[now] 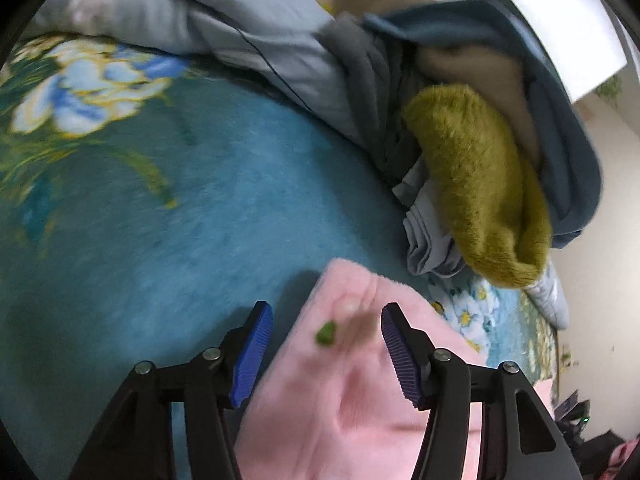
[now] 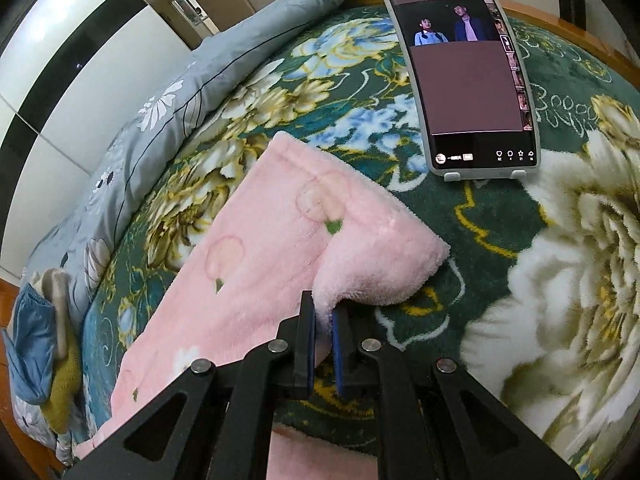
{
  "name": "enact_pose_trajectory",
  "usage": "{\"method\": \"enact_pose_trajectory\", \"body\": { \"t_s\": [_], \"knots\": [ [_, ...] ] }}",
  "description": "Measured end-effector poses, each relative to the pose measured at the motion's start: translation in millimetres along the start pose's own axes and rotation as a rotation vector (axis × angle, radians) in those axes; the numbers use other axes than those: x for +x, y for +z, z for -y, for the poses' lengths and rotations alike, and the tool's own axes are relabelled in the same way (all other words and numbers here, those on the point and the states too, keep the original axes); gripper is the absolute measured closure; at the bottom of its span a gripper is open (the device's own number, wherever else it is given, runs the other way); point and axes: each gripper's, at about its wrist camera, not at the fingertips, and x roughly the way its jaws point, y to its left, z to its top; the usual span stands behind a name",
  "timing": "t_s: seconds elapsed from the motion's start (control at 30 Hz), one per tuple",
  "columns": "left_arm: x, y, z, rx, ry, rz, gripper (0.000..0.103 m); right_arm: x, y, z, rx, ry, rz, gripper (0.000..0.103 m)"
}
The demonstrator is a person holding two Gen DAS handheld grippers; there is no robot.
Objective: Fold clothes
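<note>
A pink fleece garment [image 2: 256, 264] with peach prints lies folded on the floral bed blanket [image 2: 560, 240]. My right gripper [image 2: 323, 312] is shut on a lower edge of the pink garment, which bunches between its blue pads. In the left wrist view the same pink garment [image 1: 352, 380] lies under and between the fingers of my left gripper [image 1: 326, 320]. Its jaws stand apart, and the blue pads [image 1: 252, 356] do not press on the cloth. That view is blurred.
A heap of clothes sits at the bed's side: an olive fuzzy piece [image 1: 480, 184], a blue fleece [image 1: 560, 128] and grey fabric [image 1: 240, 36]. A phone [image 2: 464, 68] on a stand plays video at the far end. A grey quilt [image 2: 160, 120] runs along the left.
</note>
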Motion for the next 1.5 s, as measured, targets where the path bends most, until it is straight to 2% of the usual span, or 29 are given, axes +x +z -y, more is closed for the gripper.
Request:
{"method": "enact_pose_trajectory", "body": {
  "t_s": [0.1, 0.13, 0.17, 0.2, 0.3, 0.47, 0.57, 0.67, 0.77, 0.83, 0.87, 0.9, 1.0, 1.13, 1.3, 1.5],
  "knots": [
    [7.9, 1.1, 11.7, 0.035, 0.015, 0.012, 0.045, -0.8, -0.5, -0.2, -0.002, -0.007, -0.003, 0.096],
    [9.3, 0.0, 15.3, 0.046, 0.022, 0.012, 0.050, -1.4, -0.3, 0.5, 0.001, -0.006, -0.002, 0.096],
    [10.8, -1.3, 18.7, 0.055, 0.031, 0.010, 0.064, -2.4, 0.1, 1.2, 0.003, -0.004, -0.001, 0.096],
    [12.5, -3.0, 21.7, 0.060, 0.044, 0.007, 0.072, -3.1, 0.4, 1.3, 0.004, -0.002, -0.001, 0.096],
    [7.4, -6.9, 30.5, 0.066, 0.056, 0.052, 0.081, -6.3, 2.0, -1.6, -0.005, 0.000, 0.004, 0.096],
    [-28.5, 7.6, 46.4, 0.065, 0.018, 0.186, 0.083, -21.7, 16.7, -20.2, -0.023, 0.031, 0.051, 0.096],
    [-53.0, 21.3, 61.2, 0.091, 0.003, 0.248, 0.083, -41.5, 39.7, -46.7, -0.053, 0.092, 0.101, 0.096],
    [-80.1, 32.6, 73.1, 0.122, -0.015, 0.328, 0.083, -68.5, 61.3, -79.0, -0.087, 0.199, 0.164, 0.096],
    [-103.5, 39.1, 67.2, 0.116, -0.028, 0.412, 0.083, -99.7, 68.1, -102.9, -0.157, 0.348, 0.291, 0.096],
    [-100.2, 46.1, 53.6, 0.087, -0.001, 0.395, 0.083, -99.5, 64.0, -106.5, -0.186, 0.363, 0.330, 0.096],
    [-93.6, 47.7, 47.0, 0.074, 0.032, 0.369, 0.083, -86.8, 61.3, -104.1, -0.185, 0.332, 0.306, 0.096],
    [-83.6, 47.5, 39.4, 0.059, 0.064, 0.336, 0.083, -69.7, 58.1, -99.7, -0.177, 0.295, 0.264, 0.096],
    [-53.0, 43.9, 19.3, -0.002, 0.087, 0.256, 0.083, -7.9, 41.7, -76.2, -0.116, 0.189, 0.104, 0.096],
    [-28.6, 42.3, 11.7, -0.040, 0.110, 0.213, 0.081, 28.5, 26.7, -59.0, -0.086, 0.145, 0.021, 0.096],
    [-23.6, 44.7, 12.3, -0.059, 0.096, 0.193, 0.076, 31.5, 23.8, -58.8, -0.090, 0.145, 0.019, 0.095],
    [-35.4, 38.4, 8.0, -0.079, 0.081, 0.146, 0.058, 22.5, 16.5, -61.8, -0.105, 0.139, 0.030, 0.089]
  ]
}}
